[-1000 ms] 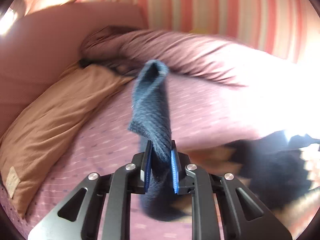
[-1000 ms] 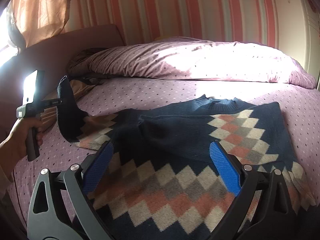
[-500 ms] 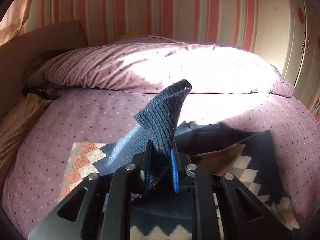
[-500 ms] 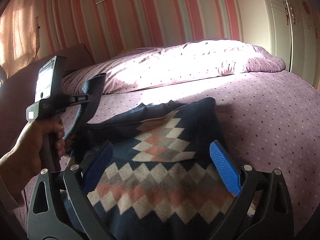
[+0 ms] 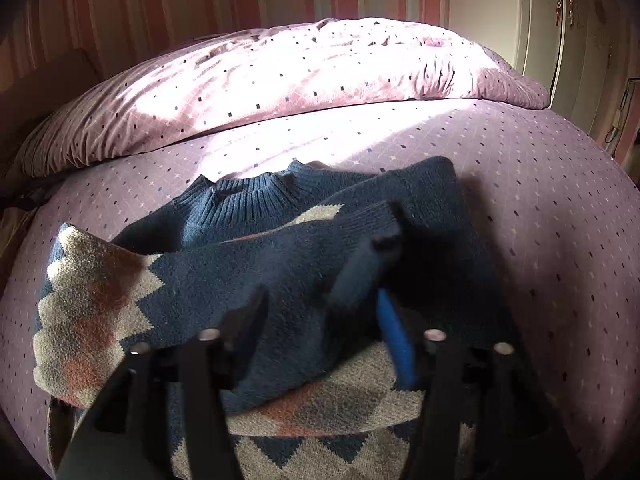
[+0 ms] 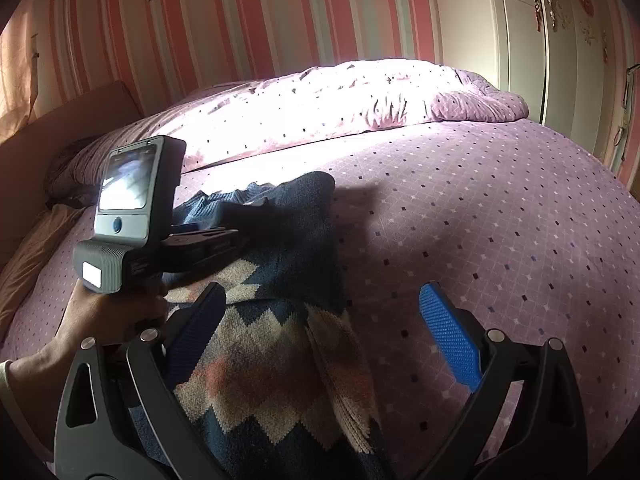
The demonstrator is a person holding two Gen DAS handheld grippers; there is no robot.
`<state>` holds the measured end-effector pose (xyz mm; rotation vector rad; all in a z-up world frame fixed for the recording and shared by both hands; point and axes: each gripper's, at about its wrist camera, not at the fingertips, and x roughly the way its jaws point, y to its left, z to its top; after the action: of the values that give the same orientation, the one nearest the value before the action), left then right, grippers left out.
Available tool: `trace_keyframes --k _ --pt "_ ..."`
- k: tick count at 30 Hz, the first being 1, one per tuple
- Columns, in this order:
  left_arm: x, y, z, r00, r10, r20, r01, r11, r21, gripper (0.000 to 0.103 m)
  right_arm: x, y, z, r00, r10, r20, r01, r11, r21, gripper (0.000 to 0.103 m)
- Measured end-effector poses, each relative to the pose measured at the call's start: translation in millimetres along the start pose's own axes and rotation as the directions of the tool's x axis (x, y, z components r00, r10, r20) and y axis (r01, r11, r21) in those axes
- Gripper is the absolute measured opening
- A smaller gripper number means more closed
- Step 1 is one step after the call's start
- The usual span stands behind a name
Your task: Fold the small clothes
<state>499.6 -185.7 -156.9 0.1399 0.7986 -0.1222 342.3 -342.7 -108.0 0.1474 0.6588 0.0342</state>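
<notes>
A small navy sweater (image 5: 248, 272) with a beige and salmon diamond pattern lies on the bed, its ribbed collar (image 5: 244, 204) toward the pillows. A navy sleeve (image 5: 304, 256) lies folded across its chest. My left gripper (image 5: 320, 316) is open just above that sleeve, the cuff (image 5: 360, 272) loose between the jaws. In the right wrist view the sweater (image 6: 280, 344) lies lower left with the left gripper's body (image 6: 160, 236) over it. My right gripper (image 6: 324, 332) is open and empty above the sweater's right edge.
The bed has a purple dotted sheet (image 6: 480, 216). A rumpled duvet (image 5: 304, 72) lies across the far side. A tan pillow (image 6: 28, 256) lies at the left by the headboard. White wardrobe doors (image 6: 540, 40) stand at the right, striped wall behind.
My left gripper carried the sleeve from the left side across over the sweater's chest, lowered it and opened. My right gripper shifted right along the sweater's edge, staying open.
</notes>
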Motion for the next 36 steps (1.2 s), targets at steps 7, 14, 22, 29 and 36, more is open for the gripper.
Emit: trace_keyframes --k 7,14,22,29,36 --pt "-68.1 48.8 -6.1 0.984 0.094 0.152 -0.098 0.995 0.016 0.095 28.0 12.6 12.9 1.0 0.022 -0.016 -0.022 1.0 0.005 0.098" --pt "-103.1 127.2 -45.9 0.951 0.235 0.201 -0.231 0.972 -0.044 0.097 79.6 59.8 22.2 0.998 0.029 -0.059 -0.032 0.998 -0.058 0.095" --pt "-92.5 192.0 -76.1 0.953 0.25 0.173 -0.223 0.961 -0.164 0.097 139.9 95.5 23.9 0.993 -0.003 -0.12 -0.001 0.999 -0.039 0.082" --pt "-83.6 198.7 -74.6 0.956 0.242 0.165 -0.215 0.962 -0.168 0.097 187.0 93.2 32.0 0.979 0.012 -0.205 -0.002 0.999 0.048 0.055" --pt "-84.5 195.5 -72.5 0.955 0.241 0.172 -0.212 0.962 -0.17 0.097 175.2 88.4 41.4 0.991 -0.055 -0.123 0.052 0.998 -0.026 0.008"
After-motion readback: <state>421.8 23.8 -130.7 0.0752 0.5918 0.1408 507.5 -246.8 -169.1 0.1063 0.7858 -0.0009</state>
